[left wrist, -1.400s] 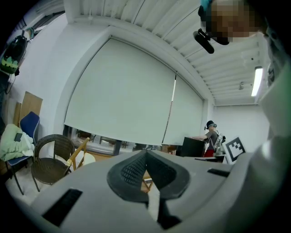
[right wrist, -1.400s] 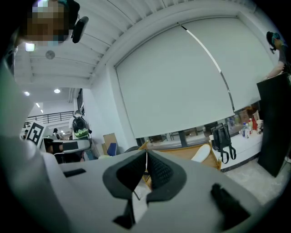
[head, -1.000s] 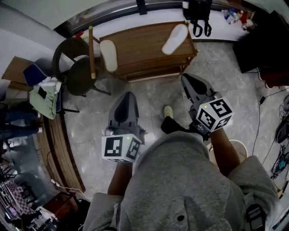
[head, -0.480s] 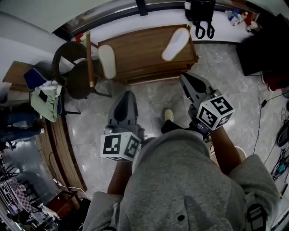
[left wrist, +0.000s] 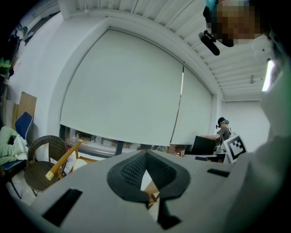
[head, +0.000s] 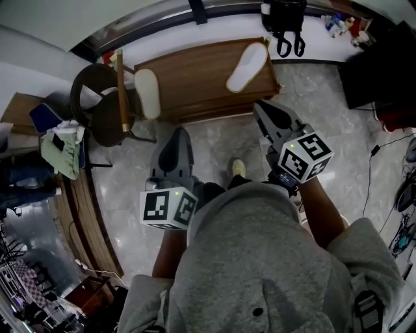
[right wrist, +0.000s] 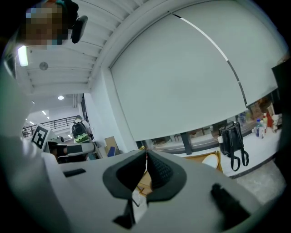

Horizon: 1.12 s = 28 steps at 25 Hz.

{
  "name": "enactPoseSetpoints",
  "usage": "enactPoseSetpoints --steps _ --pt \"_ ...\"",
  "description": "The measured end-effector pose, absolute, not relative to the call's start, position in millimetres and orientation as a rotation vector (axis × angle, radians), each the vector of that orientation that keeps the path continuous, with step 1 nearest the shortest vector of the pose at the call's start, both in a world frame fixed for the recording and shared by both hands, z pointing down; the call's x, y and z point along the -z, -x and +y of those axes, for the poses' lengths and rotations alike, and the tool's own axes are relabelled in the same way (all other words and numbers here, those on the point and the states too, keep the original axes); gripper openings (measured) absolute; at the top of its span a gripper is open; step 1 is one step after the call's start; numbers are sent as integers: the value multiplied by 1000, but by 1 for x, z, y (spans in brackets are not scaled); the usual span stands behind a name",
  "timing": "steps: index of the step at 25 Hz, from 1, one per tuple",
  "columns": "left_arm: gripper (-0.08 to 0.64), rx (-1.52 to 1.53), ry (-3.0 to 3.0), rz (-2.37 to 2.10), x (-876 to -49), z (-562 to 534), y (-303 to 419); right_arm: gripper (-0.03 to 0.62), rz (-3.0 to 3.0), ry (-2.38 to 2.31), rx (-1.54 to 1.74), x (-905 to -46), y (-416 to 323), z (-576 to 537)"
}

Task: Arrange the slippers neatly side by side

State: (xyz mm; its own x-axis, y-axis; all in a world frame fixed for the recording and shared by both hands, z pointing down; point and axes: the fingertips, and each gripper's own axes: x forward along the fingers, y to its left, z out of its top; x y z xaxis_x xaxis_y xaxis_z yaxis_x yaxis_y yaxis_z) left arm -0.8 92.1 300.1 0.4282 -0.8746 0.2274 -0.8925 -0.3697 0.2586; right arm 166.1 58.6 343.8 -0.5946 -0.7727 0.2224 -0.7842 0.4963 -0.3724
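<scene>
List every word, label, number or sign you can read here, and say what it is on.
No words or numbers can be read.
Cubes on the left gripper and right gripper: black-and-white square markers, no letters.
Labels on the bottles: too small to read.

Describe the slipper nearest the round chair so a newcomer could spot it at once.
Start at the long wooden bench near the top of the head view. At its left end, next to the round dark chair, lies a pale slipper. The other slipper lies slanted near the bench's right end, by the black bag; this one points straight across the bench beside the chair.
</scene>
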Motion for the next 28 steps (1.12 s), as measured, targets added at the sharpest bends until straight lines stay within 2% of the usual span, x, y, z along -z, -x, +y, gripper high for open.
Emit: enactPoseSetpoints --steps 11,28 --pt "12 -52 -2337 -1553 -298 88 -2 28 -2724 -1358 -694 -343 -165 51" --pt "14 -122 -2158 -1678 -340 45 74 28 -2712 -1265 -746 -359 -114 10"
